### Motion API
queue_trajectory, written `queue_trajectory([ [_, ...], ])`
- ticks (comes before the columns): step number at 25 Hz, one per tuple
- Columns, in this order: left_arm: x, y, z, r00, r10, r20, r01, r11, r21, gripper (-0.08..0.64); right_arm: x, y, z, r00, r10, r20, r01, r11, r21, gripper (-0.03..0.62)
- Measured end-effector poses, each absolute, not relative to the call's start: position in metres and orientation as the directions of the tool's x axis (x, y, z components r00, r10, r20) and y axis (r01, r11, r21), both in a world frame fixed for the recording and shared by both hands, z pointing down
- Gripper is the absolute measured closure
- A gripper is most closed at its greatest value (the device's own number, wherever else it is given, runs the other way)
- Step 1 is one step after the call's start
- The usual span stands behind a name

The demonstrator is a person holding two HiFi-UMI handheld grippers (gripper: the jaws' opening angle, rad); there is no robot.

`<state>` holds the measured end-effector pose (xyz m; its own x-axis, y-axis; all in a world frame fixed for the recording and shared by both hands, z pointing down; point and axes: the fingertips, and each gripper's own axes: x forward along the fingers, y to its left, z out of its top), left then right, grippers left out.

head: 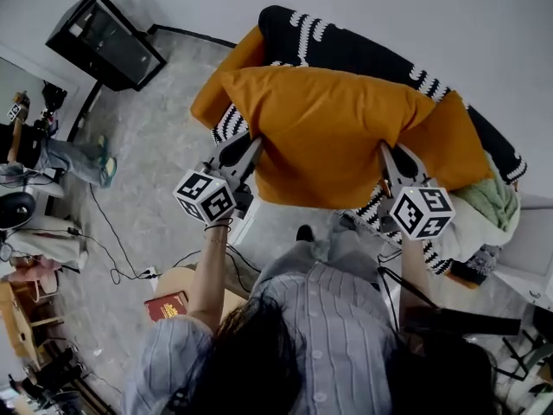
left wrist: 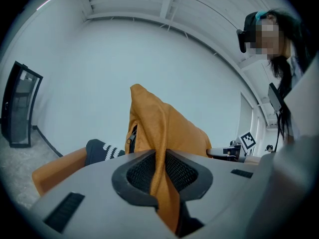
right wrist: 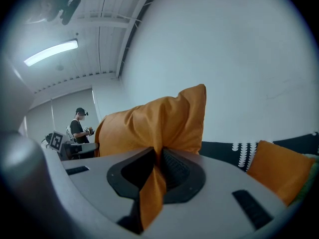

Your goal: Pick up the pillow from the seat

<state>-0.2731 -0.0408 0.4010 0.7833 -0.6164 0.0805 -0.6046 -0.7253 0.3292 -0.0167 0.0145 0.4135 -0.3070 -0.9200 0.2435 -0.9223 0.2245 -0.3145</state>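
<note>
- The pillow (head: 333,132) is an orange cushion held up in front of the person, over the front edge of the seat (head: 363,46), a sofa under a black throw with white pattern; in the head view it hides the middle of the seat.
- Its long axis runs left to right, roughly along the seat's front edge; the two grippers hold its near edge, one toward each end, so neither hand is nearer than the other.
- The left gripper (head: 249,148) has its jaws narrowed onto a fold of the orange cover; the left gripper view shows the fabric pinched between the mesh pads, with the pillow's bulk rising straight ahead of the jaws and a zip showing at its side.
- The right gripper (head: 386,161) is clamped tight on a thin pleat of the same cover; the right gripper view shows the pillow standing up and away from the jaws, with a tail of fabric hanging back between them.
- Two more orange cushions lie on the seat: a left cushion (head: 226,76) at its left end and a right cushion (head: 454,141) toward its right end, beside a green cloth (head: 494,201).
- Judging by the gripper views, where the pillow stands against bare wall, it seems clear of the seat; whether its far edge touches the throw I cannot tell.
</note>
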Motion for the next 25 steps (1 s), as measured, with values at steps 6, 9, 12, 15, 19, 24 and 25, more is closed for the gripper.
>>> queue_trajectory([
  [6,-0.288,-0.016,0.411,0.791,-0.606,0.077,-0.591,-0.726,0.351,0.491,-0.032,0.045,0.419,-0.286,-0.920,0.266,-0.931,0.201,-0.305,0.537],
  [9,-0.292,-0.005,0.413,0.787,-0.613,0.076,-0.595,-0.719,0.358,0.491,-0.036,0.055,0.420,-0.289,-0.918,0.272,-0.930,0.202,-0.306,0.537],
  [12,-0.294,0.005,0.412,0.778,-0.624,0.073,-0.603,-0.710,0.364,0.491,-0.038,0.063,0.419,-0.298,-0.915,0.272,-0.929,0.212,-0.303,0.537],
  [15,-0.292,0.019,0.408,0.768,-0.637,0.067,-0.614,-0.703,0.359,0.491,-0.034,0.070,0.417,-0.313,-0.912,0.264,-0.925,0.230,-0.304,0.537],
  [19,-0.284,0.043,0.400,0.749,-0.659,0.065,-0.637,-0.690,0.343,0.491,-0.023,0.086,0.412,-0.345,-0.903,0.255,-0.915,0.262,-0.308,0.537],
  [24,-0.267,0.076,0.397,0.716,-0.695,0.063,-0.668,-0.655,0.354,0.491,-0.005,0.109,0.409,-0.373,-0.892,0.254,-0.906,0.292,-0.308,0.537],
  [25,-0.261,0.082,0.397,0.714,-0.698,0.063,-0.670,-0.653,0.355,0.491,0.001,0.114,0.409,-0.376,-0.892,0.252,-0.905,0.294,-0.308,0.537],
])
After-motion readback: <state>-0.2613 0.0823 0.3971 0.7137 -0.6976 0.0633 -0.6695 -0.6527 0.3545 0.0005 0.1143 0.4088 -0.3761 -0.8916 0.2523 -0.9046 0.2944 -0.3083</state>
